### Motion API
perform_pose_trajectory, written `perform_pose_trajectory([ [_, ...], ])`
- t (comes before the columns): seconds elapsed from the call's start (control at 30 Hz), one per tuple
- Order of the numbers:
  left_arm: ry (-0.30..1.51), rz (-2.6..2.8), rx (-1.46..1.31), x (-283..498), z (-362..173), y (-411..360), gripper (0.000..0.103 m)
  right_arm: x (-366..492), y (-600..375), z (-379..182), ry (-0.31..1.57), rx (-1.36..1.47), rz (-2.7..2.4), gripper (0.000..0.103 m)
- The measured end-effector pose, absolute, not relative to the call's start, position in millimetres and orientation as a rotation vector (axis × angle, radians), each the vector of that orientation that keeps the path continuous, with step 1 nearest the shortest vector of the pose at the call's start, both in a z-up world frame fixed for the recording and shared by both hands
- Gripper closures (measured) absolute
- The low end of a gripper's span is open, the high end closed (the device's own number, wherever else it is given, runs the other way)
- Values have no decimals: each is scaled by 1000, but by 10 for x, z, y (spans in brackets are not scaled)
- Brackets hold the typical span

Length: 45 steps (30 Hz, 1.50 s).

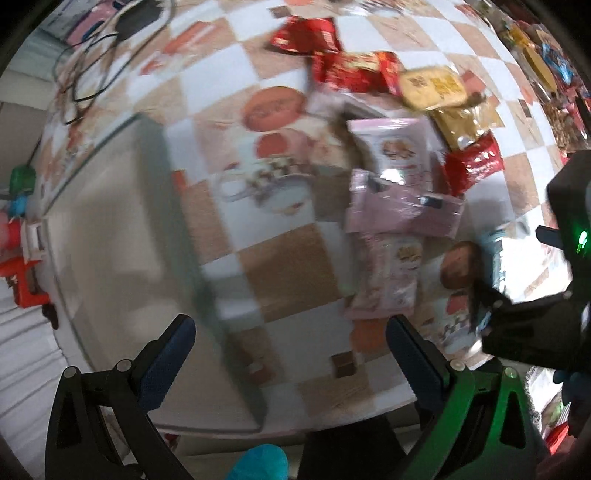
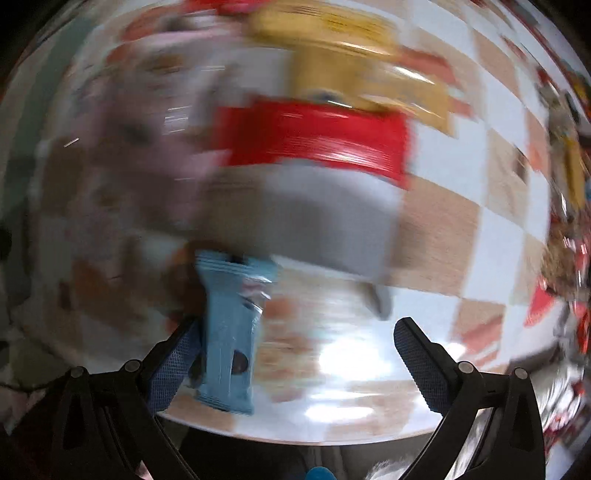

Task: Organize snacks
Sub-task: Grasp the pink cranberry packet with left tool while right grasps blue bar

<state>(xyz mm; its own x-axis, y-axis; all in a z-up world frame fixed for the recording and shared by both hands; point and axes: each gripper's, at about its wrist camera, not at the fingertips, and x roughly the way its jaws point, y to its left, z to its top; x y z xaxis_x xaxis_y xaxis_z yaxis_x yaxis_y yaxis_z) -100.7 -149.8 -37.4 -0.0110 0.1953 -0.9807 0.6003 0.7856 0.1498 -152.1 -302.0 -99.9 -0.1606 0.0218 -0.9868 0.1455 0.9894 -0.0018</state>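
Observation:
Snack packets lie in a row on the checkered tablecloth (image 1: 288, 266): red packets (image 1: 306, 35), a yellow packet (image 1: 432, 86), a gold one (image 1: 467, 122), another red one (image 1: 472, 166) and several pink packets (image 1: 399, 192). My left gripper (image 1: 291, 343) is open and empty above the table's near edge. My right gripper (image 2: 295, 350) is open; a light blue packet (image 2: 231, 339) rests against its left finger (image 2: 173, 365). The right wrist view is blurred; it shows a red packet (image 2: 317, 136) and a yellow packet (image 2: 369, 74) ahead. The right gripper body (image 1: 554, 295) shows in the left wrist view.
A pale glass-like board (image 1: 122, 258) lies on the left part of the table. Black cables (image 1: 92, 62) lie at the far left. More snacks are heaped at the far right (image 1: 554, 74). Red and green items (image 1: 22, 236) stand off the table's left side.

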Motion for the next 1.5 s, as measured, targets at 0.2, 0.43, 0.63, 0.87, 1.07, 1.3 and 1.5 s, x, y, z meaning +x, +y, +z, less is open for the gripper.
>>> perform_pose_trajectory([
  [0.2, 1578, -373, 630, -1016, -666, -1790, 0, -1627, -3477, -1084, 1753, 266, -164, 0],
  [0.43, 1566, -346, 631, -961, -887, -1893, 0, -1695, -3667, -1164, 1753, 349, -159, 0],
  [0.63, 1594, -360, 593, -889, -1047, -1917, 0, -1718, -3714, -1178, 1726, 350, -161, 0],
  [0.87, 1636, -366, 541, -866, -1152, -1909, 0, -1944, -3578, -1206, 1718, 359, -173, 0],
  [1.07, 1680, -357, 554, -783, -1266, -1908, 8, -1833, -3582, -1179, 1732, 476, -243, 8],
  [1.3, 1618, -407, 586, -897, -1156, -1976, 61, -1780, -3638, -1019, 1681, 470, -225, 78],
  [1.5, 1627, -438, 523, -906, -1035, -1824, 62, -1781, -3790, -966, 1660, 591, -156, 78],
])
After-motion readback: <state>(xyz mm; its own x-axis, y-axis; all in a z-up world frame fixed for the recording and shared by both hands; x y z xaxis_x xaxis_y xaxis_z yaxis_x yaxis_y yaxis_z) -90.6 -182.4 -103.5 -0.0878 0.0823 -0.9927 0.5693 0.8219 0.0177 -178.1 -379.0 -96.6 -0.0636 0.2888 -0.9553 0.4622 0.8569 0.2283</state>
